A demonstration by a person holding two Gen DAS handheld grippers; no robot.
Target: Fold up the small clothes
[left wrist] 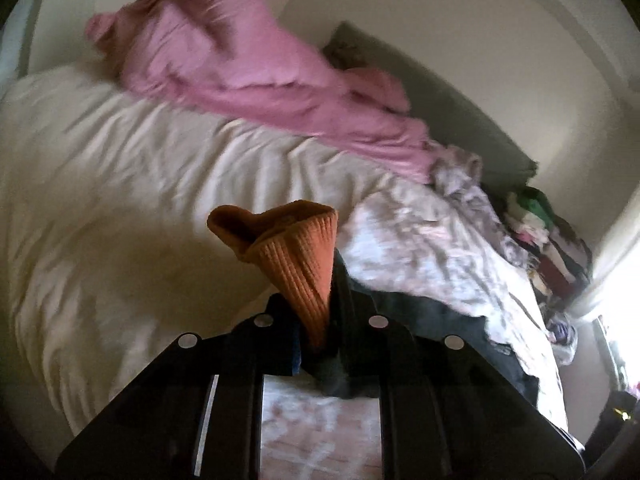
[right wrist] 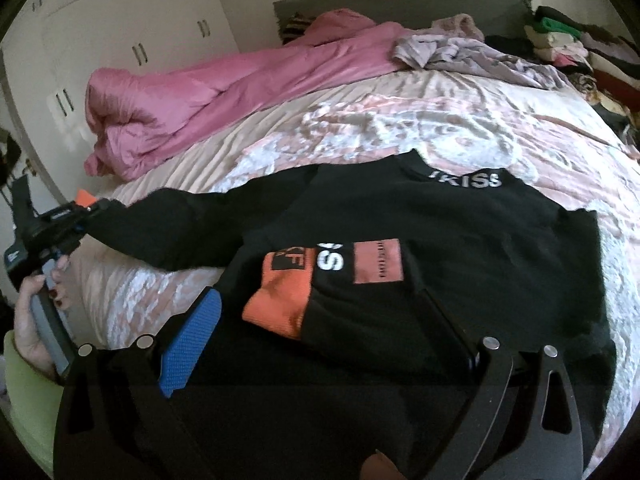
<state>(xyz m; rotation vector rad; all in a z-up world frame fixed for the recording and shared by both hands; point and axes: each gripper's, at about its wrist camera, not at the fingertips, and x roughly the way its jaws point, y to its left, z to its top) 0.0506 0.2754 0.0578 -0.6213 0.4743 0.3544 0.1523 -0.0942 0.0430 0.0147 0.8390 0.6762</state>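
Note:
A black sweater (right wrist: 460,232) with white lettering and orange patches lies flat on the patterned bedspread (right wrist: 400,120). One sleeve is folded across its front, ending in an orange cuff (right wrist: 280,304). The other sleeve (right wrist: 172,232) stretches left and is lifted off the bed. My left gripper (right wrist: 86,212) is shut on this sleeve's orange ribbed cuff (left wrist: 296,256), which sticks up between the fingers of the left gripper (left wrist: 316,312). My right gripper (right wrist: 320,296) stands open just over the sweater's lower part, one blue pad (right wrist: 196,332) showing; nothing is pinched.
A pink duvet (right wrist: 200,92) lies bunched along the bed's far side, with a lilac garment (right wrist: 460,52) beside it. Stacked clothes (right wrist: 568,40) fill the far right corner. White wardrobe doors (right wrist: 120,32) stand left. A person's hand (right wrist: 36,308) holds the left gripper's handle.

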